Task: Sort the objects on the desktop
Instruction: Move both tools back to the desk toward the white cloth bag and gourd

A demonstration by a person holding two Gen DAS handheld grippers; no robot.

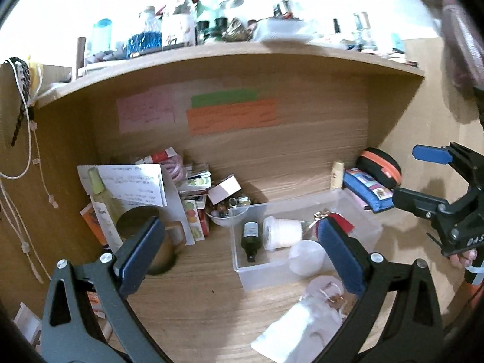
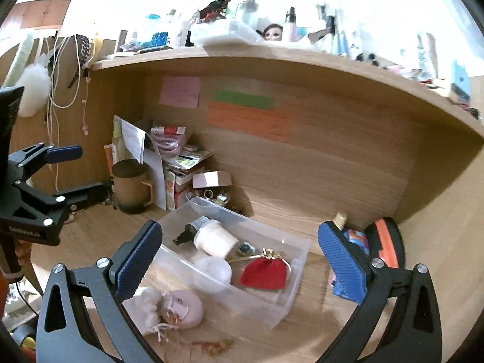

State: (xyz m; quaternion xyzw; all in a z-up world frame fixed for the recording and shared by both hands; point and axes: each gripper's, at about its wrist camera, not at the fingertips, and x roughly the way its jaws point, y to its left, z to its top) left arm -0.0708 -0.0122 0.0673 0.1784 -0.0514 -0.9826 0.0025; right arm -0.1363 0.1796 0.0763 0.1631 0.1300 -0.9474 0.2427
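one clear bin (image 2: 290, 290), one brown mug (image 2: 131, 187), three wall notes (image 2: 180, 92)

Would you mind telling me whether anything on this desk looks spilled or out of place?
Yes: reddish-orange crumbs lie scattered on the desk in front of the clear bin, like a spill. Beside the bin, a white drawstring pouch and a pink pouch lie loose, unsorted.

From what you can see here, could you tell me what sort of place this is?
Probably a home desk nook. A wooden desk sits under a cluttered shelf, sticky notes are stuck on the back panel, and a clear bin holds small toiletries.
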